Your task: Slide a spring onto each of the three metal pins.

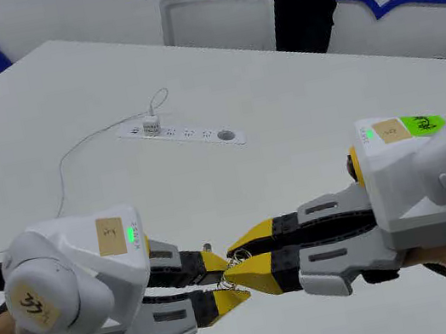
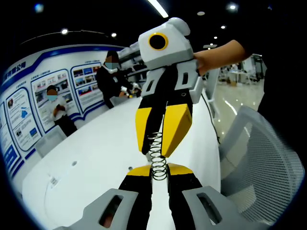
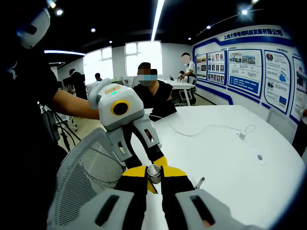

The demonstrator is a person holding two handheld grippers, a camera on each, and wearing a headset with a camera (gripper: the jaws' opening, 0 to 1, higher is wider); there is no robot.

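One spring (image 2: 156,151) spans left tool (image 2: 161,169), right tool (image 3: 153,173); ends hidden between jaws.

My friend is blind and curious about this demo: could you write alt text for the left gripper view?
A coil spring runs from the yellow jaw tips of the left gripper up between the yellow jaws of the right gripper, above a white table.
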